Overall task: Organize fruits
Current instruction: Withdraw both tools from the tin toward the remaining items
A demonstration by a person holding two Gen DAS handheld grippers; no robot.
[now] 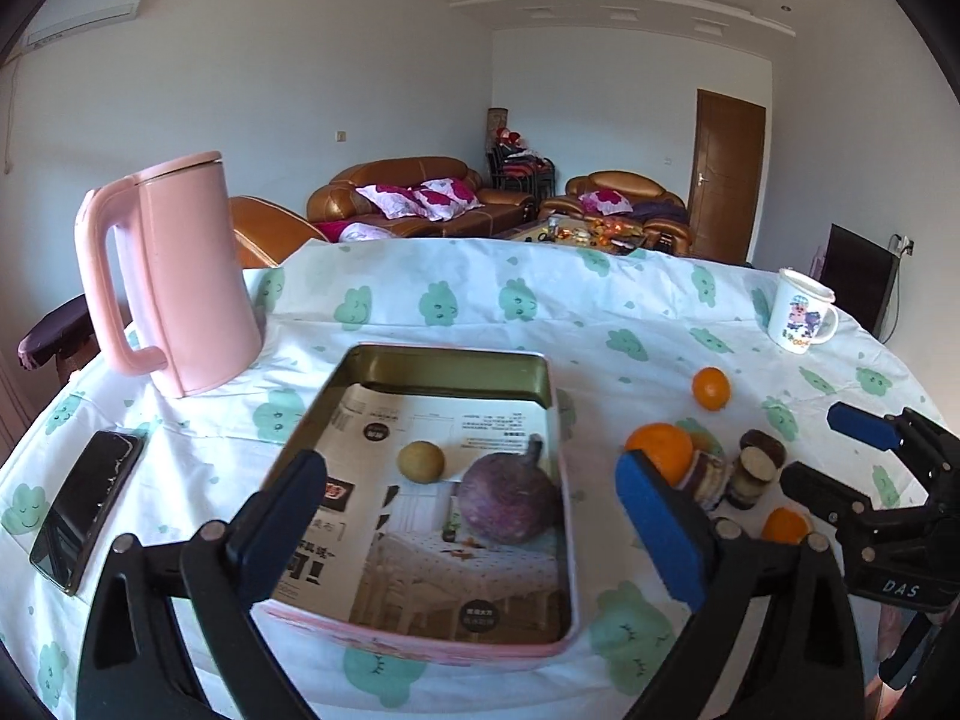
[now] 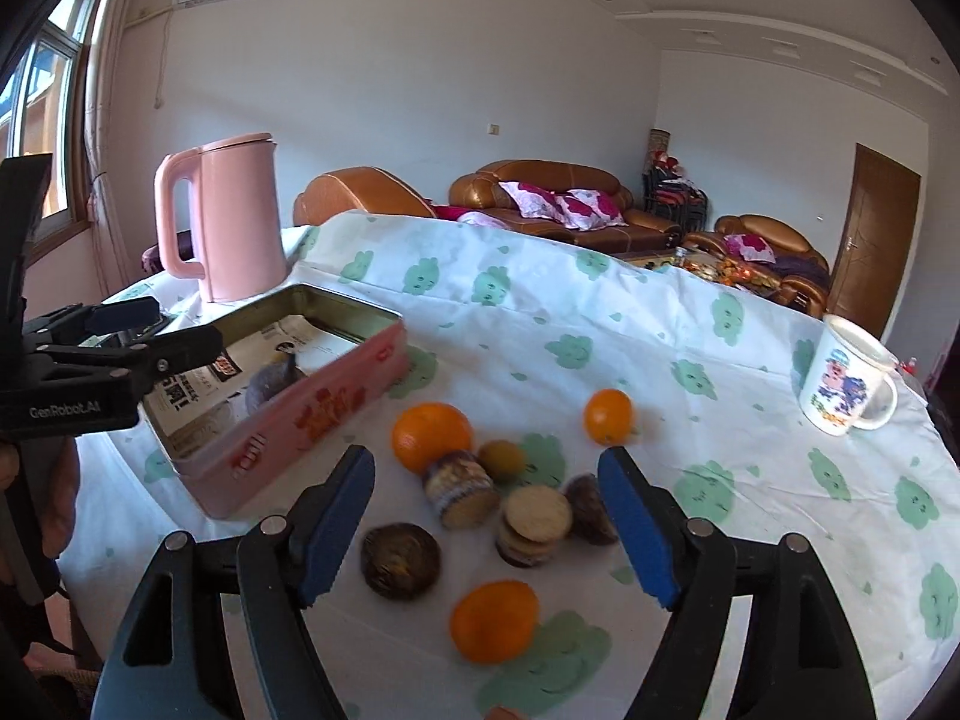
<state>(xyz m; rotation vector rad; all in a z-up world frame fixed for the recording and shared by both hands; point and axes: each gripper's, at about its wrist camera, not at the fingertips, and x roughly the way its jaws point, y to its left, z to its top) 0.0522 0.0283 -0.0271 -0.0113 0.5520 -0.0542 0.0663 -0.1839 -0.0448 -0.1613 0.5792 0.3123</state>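
The cloth-covered bench [image 2: 600, 324] carries a pink kettle [image 1: 180, 276] at its far left edge and a pink tin [image 1: 420, 369] near the middle, already holding a purple passion fruit [image 1: 510, 501] and a small yellow-green fruit [image 1: 421, 462]. Loose fruit lies right of the tin: three oranges, the nearest [image 2: 493, 621] just ahead of my right fingers [image 2: 486, 534], which hang spread and empty over brown sugarcane pieces [image 2: 531, 525]. My right hand is nearer. My left fingers [image 1: 474, 534] hover released above the tin's near edge.
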